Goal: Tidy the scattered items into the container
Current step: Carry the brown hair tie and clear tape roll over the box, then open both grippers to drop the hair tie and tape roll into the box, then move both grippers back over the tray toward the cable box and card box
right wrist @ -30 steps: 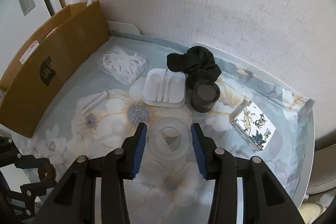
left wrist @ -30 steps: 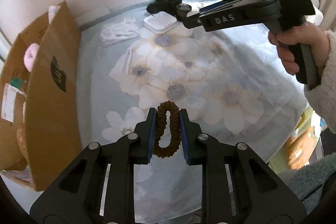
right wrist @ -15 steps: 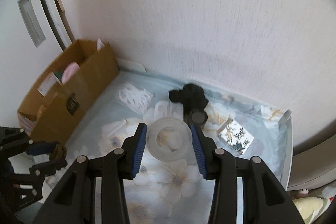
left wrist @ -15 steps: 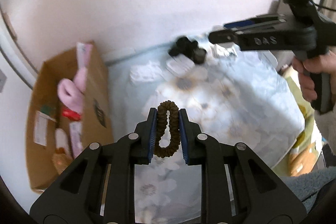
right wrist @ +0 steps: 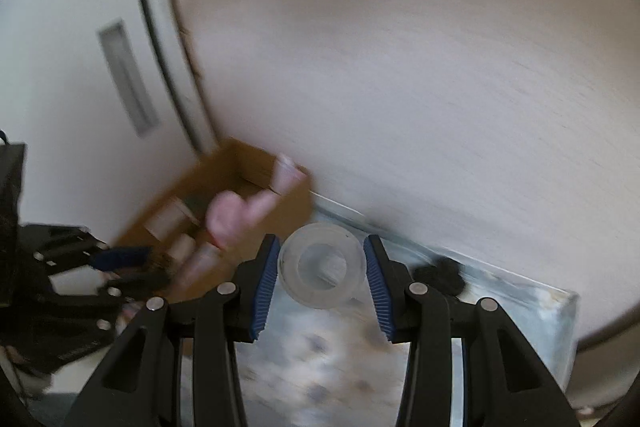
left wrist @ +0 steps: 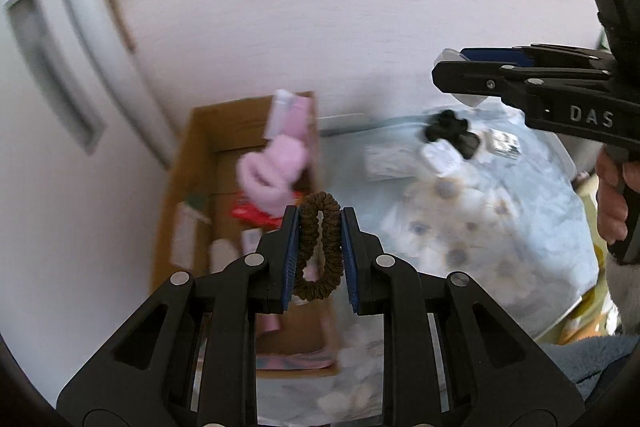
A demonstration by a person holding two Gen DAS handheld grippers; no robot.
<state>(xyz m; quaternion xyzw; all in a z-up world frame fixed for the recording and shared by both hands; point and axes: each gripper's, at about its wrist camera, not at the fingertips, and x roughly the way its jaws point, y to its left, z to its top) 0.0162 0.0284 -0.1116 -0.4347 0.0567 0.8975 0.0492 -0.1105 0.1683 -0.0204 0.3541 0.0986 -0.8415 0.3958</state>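
My left gripper (left wrist: 320, 227) is shut on a brown hair scrunchie (left wrist: 319, 247), held high over the right edge of the open cardboard box (left wrist: 188, 163). The box holds a pink fluffy item (left wrist: 276, 163) and several small packets. My right gripper (right wrist: 322, 265) is shut on a clear roll of tape (right wrist: 322, 269), raised above the table, with the box (right wrist: 224, 183) to its left. The right gripper also shows in the left wrist view (left wrist: 452, 75), high at the right. The left gripper shows at the left of the right wrist view (right wrist: 120, 267).
On the floral tablecloth (left wrist: 500, 227) lie a black cloth bundle (left wrist: 448, 127), a white tray (left wrist: 440, 155), a white packet (left wrist: 384, 163) and a patterned card box (left wrist: 504, 143). A wall stands behind the table and a white door frame (left wrist: 80, 27) at the left.
Both grippers have risen and swung left toward the box, each keeping its item. The box interior now lies under the left gripper.
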